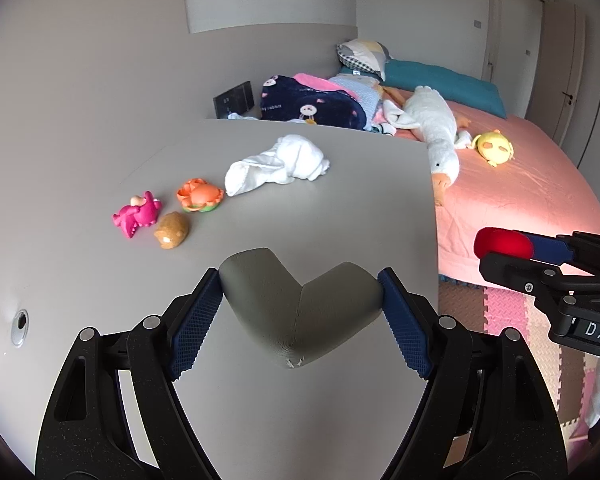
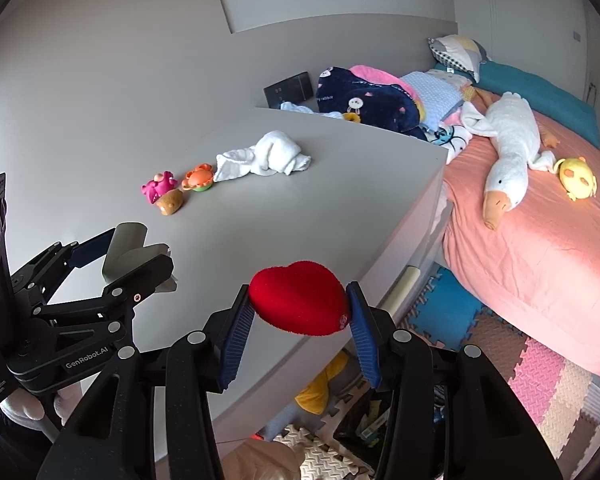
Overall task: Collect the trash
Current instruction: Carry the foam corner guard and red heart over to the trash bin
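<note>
Over the grey table (image 1: 300,208), in the left wrist view, the left gripper (image 1: 300,300) holds its blue pads against both ends of a grey L-shaped foam corner guard (image 1: 296,312), with a pink toy (image 1: 138,213), an orange toy (image 1: 199,195), a brown toy (image 1: 172,235) and a white cloth (image 1: 278,165) lying farther back. In the right wrist view, the right gripper (image 2: 300,306) pinches a red heart-shaped sponge (image 2: 300,298) above the table's front edge, the left gripper just beside it and a pink bed (image 2: 540,248) with a white plush goose (image 2: 508,144) off to the side
</note>
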Tool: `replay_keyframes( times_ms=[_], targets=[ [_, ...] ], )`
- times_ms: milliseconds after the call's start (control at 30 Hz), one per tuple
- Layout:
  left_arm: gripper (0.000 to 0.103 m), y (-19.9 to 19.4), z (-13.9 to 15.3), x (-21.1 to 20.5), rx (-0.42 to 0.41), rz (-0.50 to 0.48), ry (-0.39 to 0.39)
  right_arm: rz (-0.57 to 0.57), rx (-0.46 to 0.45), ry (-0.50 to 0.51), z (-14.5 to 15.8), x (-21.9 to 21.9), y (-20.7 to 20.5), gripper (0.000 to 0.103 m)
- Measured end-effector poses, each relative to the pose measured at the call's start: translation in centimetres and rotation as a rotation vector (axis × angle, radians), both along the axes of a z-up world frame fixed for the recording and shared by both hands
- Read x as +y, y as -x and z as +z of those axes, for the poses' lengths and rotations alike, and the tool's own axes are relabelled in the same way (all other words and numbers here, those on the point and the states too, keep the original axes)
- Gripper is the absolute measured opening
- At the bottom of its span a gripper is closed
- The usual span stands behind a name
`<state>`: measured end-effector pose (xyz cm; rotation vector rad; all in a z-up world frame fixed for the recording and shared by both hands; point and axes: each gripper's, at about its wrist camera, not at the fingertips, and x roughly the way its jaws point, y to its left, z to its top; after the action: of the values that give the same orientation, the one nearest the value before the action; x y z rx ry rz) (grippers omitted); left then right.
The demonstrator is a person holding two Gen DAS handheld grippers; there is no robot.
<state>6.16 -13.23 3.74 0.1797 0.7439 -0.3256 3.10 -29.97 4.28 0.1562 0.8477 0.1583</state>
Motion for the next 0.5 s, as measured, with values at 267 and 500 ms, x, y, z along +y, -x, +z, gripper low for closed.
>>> replay_keyframes(
  times_ms=[267,500],
  targets=[
    [0.077,1.8,-0.5,-4.3,0.009,-0.091,-0.005,-0.056,0.003,-0.010,-0.4,-3.5,2.3,0.049],
    [0.077,3.0,-1.2,-7.2,0.028,-0.158,-0.003,-0.120,0.010,0.000,-0.7,-6.5,4.3,0.049]
  ],
)
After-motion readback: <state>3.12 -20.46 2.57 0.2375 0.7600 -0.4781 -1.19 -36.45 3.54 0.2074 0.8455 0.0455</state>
